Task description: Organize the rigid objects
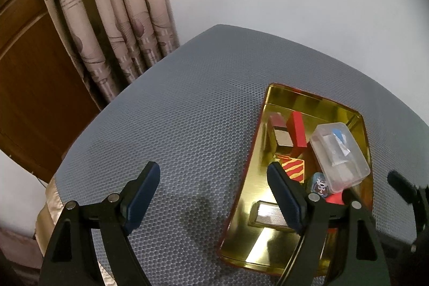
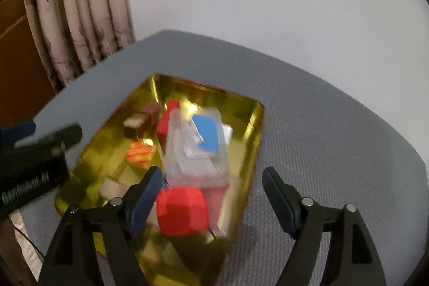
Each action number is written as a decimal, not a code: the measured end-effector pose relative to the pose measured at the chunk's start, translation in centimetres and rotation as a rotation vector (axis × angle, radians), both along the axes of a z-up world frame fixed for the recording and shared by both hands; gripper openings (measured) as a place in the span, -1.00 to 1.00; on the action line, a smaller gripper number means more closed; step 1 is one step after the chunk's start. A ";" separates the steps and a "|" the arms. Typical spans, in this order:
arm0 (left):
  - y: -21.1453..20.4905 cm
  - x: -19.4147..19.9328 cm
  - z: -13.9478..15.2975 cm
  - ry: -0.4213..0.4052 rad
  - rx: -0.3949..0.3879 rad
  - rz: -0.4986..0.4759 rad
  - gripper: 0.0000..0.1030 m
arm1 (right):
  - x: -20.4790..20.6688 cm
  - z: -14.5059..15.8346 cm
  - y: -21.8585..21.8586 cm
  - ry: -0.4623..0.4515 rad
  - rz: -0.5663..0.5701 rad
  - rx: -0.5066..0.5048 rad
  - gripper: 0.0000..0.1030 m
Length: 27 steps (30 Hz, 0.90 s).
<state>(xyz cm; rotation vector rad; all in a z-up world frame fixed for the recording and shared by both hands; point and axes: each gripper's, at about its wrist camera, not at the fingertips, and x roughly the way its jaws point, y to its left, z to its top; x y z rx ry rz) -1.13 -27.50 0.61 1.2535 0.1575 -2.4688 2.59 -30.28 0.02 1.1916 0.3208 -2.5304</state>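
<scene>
All visible items lie inside the gold tray [image 1: 242, 178] on the surface [image 1: 174, 125], including the clear box [image 2: 197, 149] and red block [image 2: 182, 211]. Both the left gripper [image 1: 214, 192] and the right gripper [image 2: 213, 195] have spread, empty jaws. Sorting appears nearly complete.

I see my left gripper [image 1: 213, 192] and right gripper [image 2: 213, 195]: black frames, round silver pins, dark blue pads on the fingers [image 1: 142, 195].

Gold tray [image 1: 242, 189] of small objects beside open left gripper [image 1: 214, 195] jaws.
</scene>
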 end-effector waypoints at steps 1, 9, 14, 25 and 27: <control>0.1 0.0 0.0 0.001 0.002 -0.004 0.54 | 0.5 0.0 0.3 -0.005 0.004 -0.012 0.54; 0.7 0.2 0.3 0.008 0.015 -0.035 0.65 | 2.3 0.1 1.9 -0.028 -0.016 -0.034 0.54; 1.4 0.2 0.3 0.002 0.009 -0.058 0.65 | 3.0 0.4 2.0 -0.022 -0.021 -0.032 0.54; 2.1 0.1 0.3 0.006 -0.003 -0.063 0.65 | 3.5 0.3 1.6 -0.025 0.004 -0.030 0.54; 2.1 0.1 0.2 0.005 0.000 -0.065 0.65 | 3.5 0.2 1.7 -0.024 0.006 -0.028 0.54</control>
